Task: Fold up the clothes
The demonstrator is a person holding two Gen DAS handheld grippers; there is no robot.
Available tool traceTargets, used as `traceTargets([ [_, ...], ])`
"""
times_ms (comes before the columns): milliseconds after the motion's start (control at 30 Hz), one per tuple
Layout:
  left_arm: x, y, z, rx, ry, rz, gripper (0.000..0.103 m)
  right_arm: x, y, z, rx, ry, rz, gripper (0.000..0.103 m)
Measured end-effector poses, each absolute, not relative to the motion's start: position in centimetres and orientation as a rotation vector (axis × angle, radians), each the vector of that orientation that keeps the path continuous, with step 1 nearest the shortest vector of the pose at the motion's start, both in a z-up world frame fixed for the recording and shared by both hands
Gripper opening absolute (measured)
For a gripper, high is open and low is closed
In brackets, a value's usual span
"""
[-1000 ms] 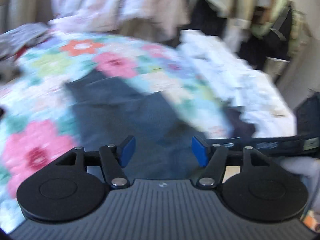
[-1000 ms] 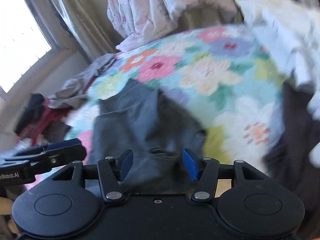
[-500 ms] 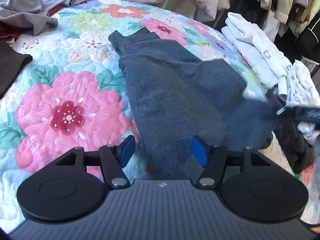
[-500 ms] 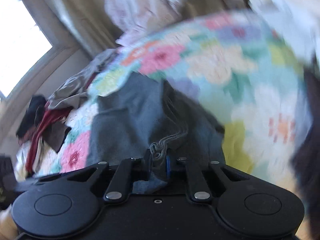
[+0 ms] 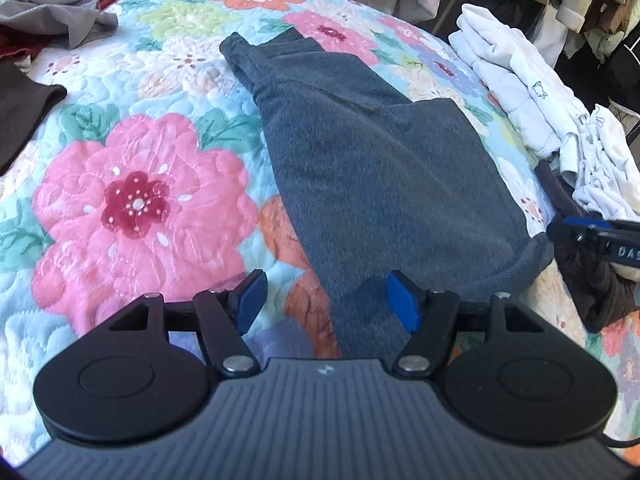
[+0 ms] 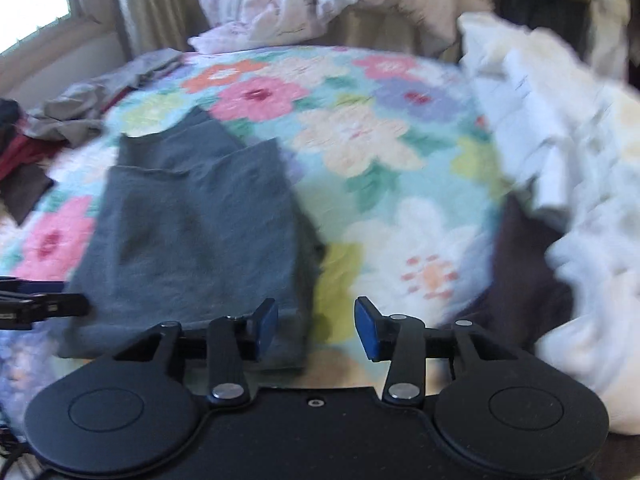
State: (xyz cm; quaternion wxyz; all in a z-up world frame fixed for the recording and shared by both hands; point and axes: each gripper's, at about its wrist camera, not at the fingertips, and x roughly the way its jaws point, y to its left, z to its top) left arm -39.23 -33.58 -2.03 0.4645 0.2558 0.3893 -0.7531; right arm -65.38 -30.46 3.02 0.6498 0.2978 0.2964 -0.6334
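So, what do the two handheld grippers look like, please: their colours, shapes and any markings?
Both look alike. The left gripper has black linkage arms with silver rivets, two round black discs, blue pads on the fingertips and a ribbed grey body. The right gripper has the same black parts and blue pads, with a smooth black body. In the left wrist view its side bears white letters, partly cut off.

A dark blue-grey garment (image 5: 372, 168) is seen on a quilt (image 5: 140, 208) patterned with pink, orange, yellow and purple flowers on pale blue, beside white clothes (image 5: 520, 92), and blue pads (image 5: 402, 306) are borne by black grippers.
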Motion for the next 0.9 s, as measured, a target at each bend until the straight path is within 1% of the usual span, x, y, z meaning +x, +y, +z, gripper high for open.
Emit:
traceTargets([
  [67, -38.7, -33.5, -2.0, 0.613, 0.991, -1.856, 0.066, -64.9, -30.0, 3.9, 0.673, 0.631, -1.406, 0.049],
  [133, -38.2, -33.5, -2.1, 0.585, 1.033, -1.863, 0.067, -64.4, -29.8, 4.4, 0.694, 0.564, -1.332, 0.058],
  [167, -38.0, -33.5, -2.3, 0.580, 1.046, -1.863, 0.068, -64.0, -29.9, 4.0, 0.704, 0.573, -1.302, 0.059],
  [200, -37.9, -33.5, -2.5, 0.575, 1.059, -1.862, 0.068, -63.5, -30.1, 3.5, 0.714, 0.583, -1.272, 0.059],
  [267, -38.0, -33.4, -2.5, 0.590, 1.039, -1.872, 0.068, -62.8, -30.5, 1.5, 0.684, 0.679, -1.285, 0.059],
  [367, -38.1, -33.0, -2.4, 0.599, 1.016, -1.888, 0.068, -63.9, -30.2, 0.2, 0.713, 0.705, -1.327, 0.059],
  [500, -38.3, -32.8, -2.9, 0.601, 1.000, -1.882, 0.070, -66.4, -29.2, 1.4, 0.798, 0.605, -1.375, 0.061],
  [533, -38.5, -32.9, -3.0, 0.604, 0.996, -1.874, 0.070, -66.9, -28.9, 1.5, 0.830, 0.574, -1.380, 0.061],
  [567, -38.6, -32.7, -3.0, 0.591, 0.994, -1.871, 0.074, -67.4, -28.5, 1.4, 0.883, 0.530, -1.375, 0.061],
  [600, -38.6, -32.5, -2.9, 0.585, 0.993, -1.893, 0.079, -68.2, -28.2, 0.8, 0.989, 0.440, -1.339, 0.062],
  [633, -38.7, -32.3, -2.9, 0.579, 0.992, -1.917, 0.080, -68.9, -27.9, 0.2, 1.095, 0.346, -1.297, 0.062],
  [667, -38.7, -32.2, -3.1, 0.569, 1.004, -1.941, 0.084, -69.6, -27.6, -0.5, 1.198, 0.251, -1.251, 0.062],
  [700, -38.6, -32.2, -3.3, 0.559, 1.016, -1.966, 0.089, -70.1, -27.4, -1.6, 1.295, 0.144, -1.201, 0.062],
  [733, -38.5, -32.2, -3.6, 0.548, 1.029, -1.991, 0.092, -70.7, -27.3, -2.8, 1.388, 0.035, -1.146, 0.063],
  [767, -38.3, -32.3, -3.9, 0.517, 1.057, -1.992, 0.095, -70.8, -27.5, -3.8, 1.434, -0.011, -1.139, 0.063],
  [800, -38.1, -32.5, -4.2, 0.484, 1.086, -1.992, 0.094, -71.0, -27.6, -4.9, 1.478, -0.054, -1.132, 0.063],
  [833, -37.9, -32.7, -4.2, 0.457, 1.101, -2.004, 0.093, -71.1, -27.8, -6.0, 1.521, -0.099, -1.125, 0.064],
  [867, -37.8, -32.9, -4.2, 0.431, 1.114, -2.016, 0.080, -71.0, -28.1, -6.7, 1.527, -0.120, -1.120, 0.064],
  [900, -37.8, -33.1, -4.3, 0.432, 1.112, -2.029, 0.038, -70.9, -28.3, -7.0, 1.507, -0.148, -1.121, 0.064],
])
